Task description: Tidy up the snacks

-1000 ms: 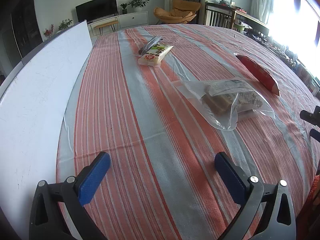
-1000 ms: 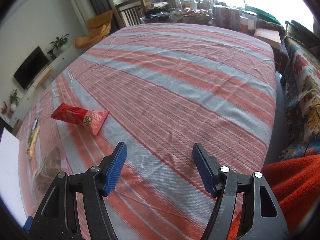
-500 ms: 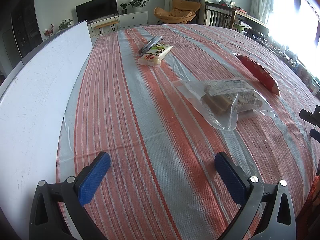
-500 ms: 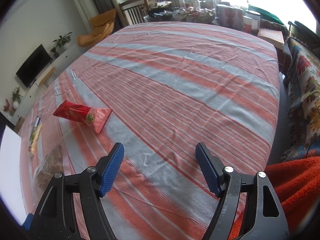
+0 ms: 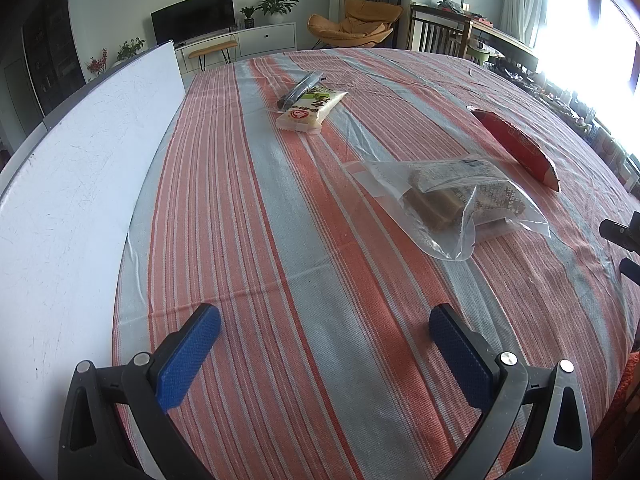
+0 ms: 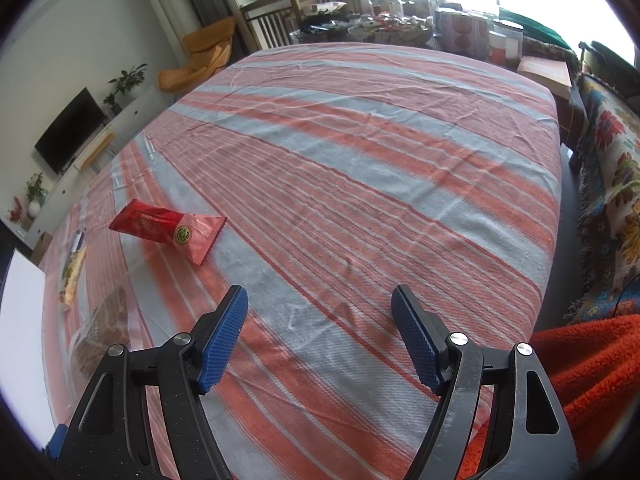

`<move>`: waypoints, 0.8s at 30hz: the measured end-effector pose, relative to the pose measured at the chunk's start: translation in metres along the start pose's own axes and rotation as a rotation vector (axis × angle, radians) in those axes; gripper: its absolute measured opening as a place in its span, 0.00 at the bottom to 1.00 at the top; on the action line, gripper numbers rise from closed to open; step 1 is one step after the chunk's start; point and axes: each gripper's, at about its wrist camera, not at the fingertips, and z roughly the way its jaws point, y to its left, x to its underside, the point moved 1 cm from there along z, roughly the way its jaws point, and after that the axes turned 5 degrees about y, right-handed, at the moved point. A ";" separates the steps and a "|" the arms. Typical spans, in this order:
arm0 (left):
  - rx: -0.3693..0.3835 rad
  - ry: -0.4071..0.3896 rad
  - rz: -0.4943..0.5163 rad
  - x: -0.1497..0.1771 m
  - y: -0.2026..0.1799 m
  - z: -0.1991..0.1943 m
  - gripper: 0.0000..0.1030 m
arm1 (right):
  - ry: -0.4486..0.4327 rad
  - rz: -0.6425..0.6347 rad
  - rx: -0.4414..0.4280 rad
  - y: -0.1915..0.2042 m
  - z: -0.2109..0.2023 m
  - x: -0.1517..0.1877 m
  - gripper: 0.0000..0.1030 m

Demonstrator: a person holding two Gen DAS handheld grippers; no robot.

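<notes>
Left view: your left gripper (image 5: 325, 330) hangs spread and empty short of the clear bag (image 5: 448, 200), white packet (image 5: 310, 110) beyond it. Right view: your right gripper (image 6: 319, 312), just widened, grasps nothing; red packet (image 6: 168, 229) lies beyond the bag, presumably next.

Bare tablecloth (image 6: 360, 168) beyond red packet (image 6: 168, 230)
</notes>
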 end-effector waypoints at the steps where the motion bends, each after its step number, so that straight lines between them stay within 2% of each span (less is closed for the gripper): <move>1: 0.000 0.000 0.000 0.000 0.000 0.000 1.00 | 0.000 -0.001 -0.002 0.000 0.000 0.000 0.76; 24: 0.000 0.000 0.001 0.000 0.000 0.000 1.00 | -0.001 -0.007 0.005 0.002 0.001 0.001 0.78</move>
